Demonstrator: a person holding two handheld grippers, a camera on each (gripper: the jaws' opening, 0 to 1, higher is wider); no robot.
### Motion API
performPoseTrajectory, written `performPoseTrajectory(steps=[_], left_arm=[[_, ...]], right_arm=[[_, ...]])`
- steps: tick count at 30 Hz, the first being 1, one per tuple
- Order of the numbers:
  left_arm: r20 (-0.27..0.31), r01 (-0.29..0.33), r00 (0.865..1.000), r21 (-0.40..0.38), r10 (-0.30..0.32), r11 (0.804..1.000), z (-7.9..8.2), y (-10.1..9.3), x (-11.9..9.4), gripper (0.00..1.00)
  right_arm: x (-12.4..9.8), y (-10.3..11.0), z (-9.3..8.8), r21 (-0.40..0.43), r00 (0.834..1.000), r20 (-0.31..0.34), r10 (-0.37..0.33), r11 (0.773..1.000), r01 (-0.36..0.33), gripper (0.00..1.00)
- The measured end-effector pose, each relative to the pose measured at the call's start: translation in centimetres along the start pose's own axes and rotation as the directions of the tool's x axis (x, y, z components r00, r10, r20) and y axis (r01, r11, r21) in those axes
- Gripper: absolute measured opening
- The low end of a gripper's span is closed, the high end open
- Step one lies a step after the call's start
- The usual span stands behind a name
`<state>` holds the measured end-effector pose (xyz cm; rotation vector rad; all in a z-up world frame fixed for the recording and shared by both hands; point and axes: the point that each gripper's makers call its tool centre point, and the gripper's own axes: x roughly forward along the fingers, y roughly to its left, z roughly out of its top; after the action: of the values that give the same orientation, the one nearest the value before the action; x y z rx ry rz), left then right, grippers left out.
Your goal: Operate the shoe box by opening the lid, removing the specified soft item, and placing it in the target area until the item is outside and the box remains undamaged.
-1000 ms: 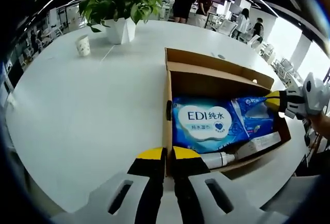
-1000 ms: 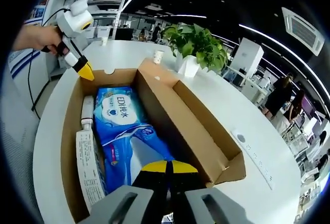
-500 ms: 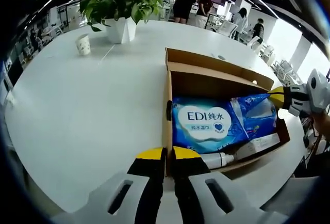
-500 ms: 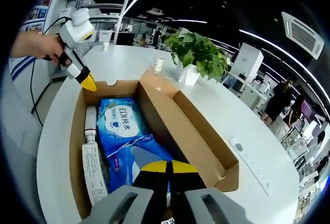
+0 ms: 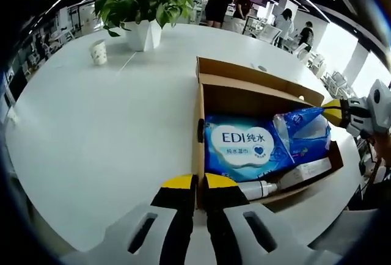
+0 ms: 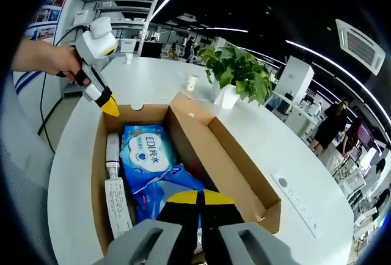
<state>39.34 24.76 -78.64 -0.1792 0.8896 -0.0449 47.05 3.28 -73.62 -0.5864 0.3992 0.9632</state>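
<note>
The wipes pack [image 5: 256,146] is pinched at one end by the right gripper [image 6: 195,196] inside the open shoe box [image 5: 256,91]; the left gripper [image 5: 197,182] is closed on the box's wall.

We find ourselves in an open-plan office: beyond the long white tabletop [image 5: 91,130] with its potted plant [image 5: 145,5] stand rows of desks, strip ceiling lights and people [image 5: 215,1] standing.

right hand-held gripper [image 6: 197,196] apparently pinching wipes pack [image 6: 160,173] | shoe box [image 6: 229,167] open

Potted plant [image 5: 144,5]; paper cup [image 5: 98,52]
</note>
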Motion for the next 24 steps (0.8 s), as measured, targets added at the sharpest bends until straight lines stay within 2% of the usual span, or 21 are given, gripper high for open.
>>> performPoseTrajectory(steps=[12, 17, 24], left_arm=[[-0.002, 0.004, 1.000, -0.004, -0.004, 1.000, 0.0, 0.0, 0.1, 0.03], [-0.002, 0.005, 1.000, -0.009, -0.005, 1.000, 0.0, 0.0, 0.1, 0.03], [0.000, 0.007, 1.000, -0.011, -0.007, 1.000, 0.0, -0.1, 0.0, 0.03]], right_arm=[[-0.8, 0.3, 0.6, -0.014, 1.000, 0.021, 0.003, 1.000, -0.003, 0.00], [-1.3, 0.0, 2.7, -0.050, 0.998, 0.070, -0.005, 0.999, 0.008, 0.00], [-2.0, -0.6, 3.4, -0.055, 0.996, 0.085, -0.010, 0.998, 0.014, 0.00]])
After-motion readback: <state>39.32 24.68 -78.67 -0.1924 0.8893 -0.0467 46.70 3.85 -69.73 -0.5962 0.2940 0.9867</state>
